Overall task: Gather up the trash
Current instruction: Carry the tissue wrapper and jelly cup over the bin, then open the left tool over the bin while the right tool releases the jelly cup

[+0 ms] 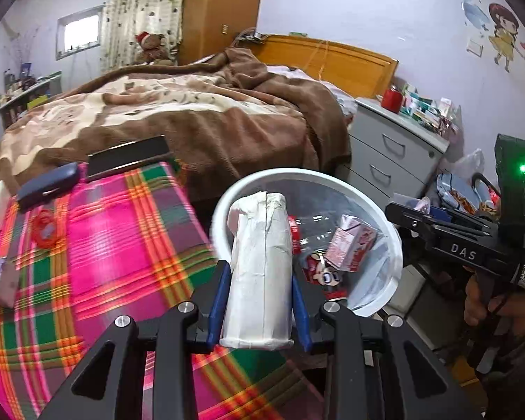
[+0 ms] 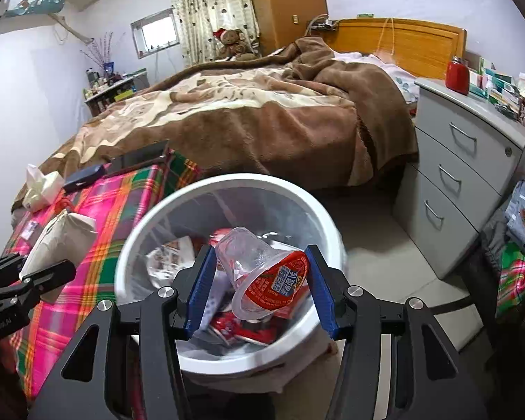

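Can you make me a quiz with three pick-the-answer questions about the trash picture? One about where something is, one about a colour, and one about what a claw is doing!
1. Where is the pink milk carton?
A. On the bed
B. Inside the white trash bin
C. On the drawers

2. What colour is the jar on the grey drawers?
A. Red
B. Blue
C. Yellow

3. What is the right claw doing?
A. Hanging empty
B. Holding a teddy bear
C. Holding a clear plastic cup over the bin

Answers:
1. B, the carton lies among the trash in the bin.
2. A, it stands out bright red on the drawer top.
3. C, the cup with a red label sits between its blue pads.
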The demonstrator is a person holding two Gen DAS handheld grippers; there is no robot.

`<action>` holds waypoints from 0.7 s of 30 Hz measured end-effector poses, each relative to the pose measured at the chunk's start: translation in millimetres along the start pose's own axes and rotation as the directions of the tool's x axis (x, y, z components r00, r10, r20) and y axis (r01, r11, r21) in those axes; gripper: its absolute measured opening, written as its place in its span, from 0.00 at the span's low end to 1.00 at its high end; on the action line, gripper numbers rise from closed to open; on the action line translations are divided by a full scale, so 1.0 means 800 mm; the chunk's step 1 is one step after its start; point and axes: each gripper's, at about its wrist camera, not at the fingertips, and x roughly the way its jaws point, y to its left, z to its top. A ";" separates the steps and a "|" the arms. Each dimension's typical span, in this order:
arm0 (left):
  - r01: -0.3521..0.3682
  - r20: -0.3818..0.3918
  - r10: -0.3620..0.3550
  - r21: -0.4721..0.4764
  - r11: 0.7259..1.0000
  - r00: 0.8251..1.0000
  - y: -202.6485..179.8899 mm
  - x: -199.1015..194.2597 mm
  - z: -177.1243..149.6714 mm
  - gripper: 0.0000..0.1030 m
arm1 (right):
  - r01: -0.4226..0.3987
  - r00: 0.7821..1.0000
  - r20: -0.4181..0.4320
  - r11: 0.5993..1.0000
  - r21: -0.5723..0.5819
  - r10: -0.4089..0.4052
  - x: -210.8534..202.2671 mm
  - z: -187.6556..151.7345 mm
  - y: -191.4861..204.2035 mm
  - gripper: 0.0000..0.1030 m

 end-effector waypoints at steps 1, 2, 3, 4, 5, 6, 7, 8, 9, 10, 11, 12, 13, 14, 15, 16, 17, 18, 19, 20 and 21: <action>0.002 -0.002 -0.002 0.006 1.000 1.000 -0.004 0.005 0.002 0.33 | 0.012 1.000 -0.005 1.000 0.004 -0.012 0.003 0.000 -0.003 0.52; 0.003 -0.009 -0.003 0.011 1.000 1.000 -0.009 0.012 0.004 0.33 | 0.031 1.000 -0.004 1.000 0.001 -0.031 0.006 0.000 -0.005 0.52; 0.004 -0.016 -0.004 0.015 1.000 1.000 -0.012 0.017 0.005 0.33 | 0.039 0.999 -0.003 0.999 -0.003 -0.039 0.005 0.000 -0.009 0.52; 0.003 -0.026 -0.002 0.016 1.000 1.000 -0.015 0.024 0.005 0.33 | 0.042 0.999 -0.010 0.999 -0.004 -0.042 0.007 0.000 -0.011 0.52; 0.003 -0.032 -0.003 0.014 1.000 0.999 -0.017 0.028 0.005 0.33 | 0.035 0.999 -0.016 0.999 -0.001 -0.035 0.009 0.000 -0.013 0.52; 0.007 -0.040 -0.007 0.010 1.000 0.999 -0.019 0.035 0.006 0.33 | 0.029 0.999 -0.023 1.000 0.002 -0.029 0.012 0.000 -0.014 0.52; 0.011 -0.044 -0.011 0.007 1.000 0.999 -0.019 0.039 0.006 0.33 | 0.028 0.999 -0.032 1.000 0.000 -0.028 0.013 0.000 -0.016 0.52; 0.013 -0.048 -0.013 0.003 1.000 0.999 -0.018 0.042 0.006 0.33 | 0.027 0.999 -0.037 1.000 -0.003 -0.027 0.015 0.000 -0.016 0.52; 0.015 -0.051 -0.015 0.000 1.000 0.999 -0.019 0.046 0.006 0.33 | 0.019 0.999 -0.041 1.000 -0.008 -0.020 0.016 -0.001 -0.016 0.52; 0.016 -0.052 -0.016 0.001 1.000 0.999 -0.020 0.049 0.006 0.34 | 0.014 0.999 -0.040 1.000 -0.013 -0.015 0.015 -0.001 -0.014 0.52; 0.014 -0.055 -0.014 -0.001 1.000 0.998 -0.021 0.052 0.006 0.35 | 0.011 0.999 -0.039 1.000 -0.018 -0.012 0.015 -0.001 -0.013 0.52; 0.012 -0.060 -0.012 -0.004 1.000 0.998 -0.021 0.055 0.007 0.36 | 0.010 0.999 -0.039 1.000 -0.022 -0.010 0.015 -0.001 -0.014 0.52; 0.013 -0.061 -0.014 -0.008 1.000 0.998 -0.021 0.057 0.007 0.40 | 0.008 0.999 -0.040 1.000 -0.024 -0.009 0.015 -0.001 -0.013 0.52; 0.017 -0.062 -0.018 -0.013 1.000 0.998 -0.020 0.058 0.008 0.44 | 0.006 0.999 -0.041 1.000 -0.025 -0.007 0.015 -0.001 -0.013 0.52; 0.021 -0.061 -0.022 -0.018 1.000 0.998 -0.019 0.059 0.008 0.46 | 0.004 0.999 -0.042 1.000 -0.025 -0.005 0.017 0.000 -0.014 0.53; 0.022 -0.059 -0.024 -0.022 1.000 0.998 -0.018 0.059 0.009 0.47 | 0.005 0.999 -0.042 1.000 -0.022 -0.006 0.016 0.000 -0.014 0.53; 0.023 -0.058 -0.025 -0.027 0.999 0.998 -0.017 0.060 0.009 0.47 | 0.009 0.999 -0.043 1.000 -0.018 -0.010 0.017 0.000 -0.015 0.56; 0.022 -0.057 -0.023 -0.028 0.999 0.998 -0.017 0.060 0.010 0.47 | 0.012 0.999 -0.043 1.000 -0.013 -0.013 0.018 0.000 -0.016 0.60; 0.020 -0.056 -0.022 -0.028 0.999 0.998 -0.016 0.059 0.010 0.48 | 0.011 0.999 -0.042 1.000 -0.009 -0.011 0.018 0.000 -0.017 0.62; 0.018 -0.057 -0.020 -0.030 0.999 0.998 -0.015 0.059 0.010 0.48 | 0.007 0.999 -0.041 1.000 -0.006 -0.008 0.017 0.000 -0.017 0.63; 0.020 -0.057 -0.022 -0.032 0.999 0.998 -0.015 0.059 0.010 0.48 | 0.005 0.999 -0.040 1.000 -0.004 -0.006 0.017 0.000 -0.016 0.63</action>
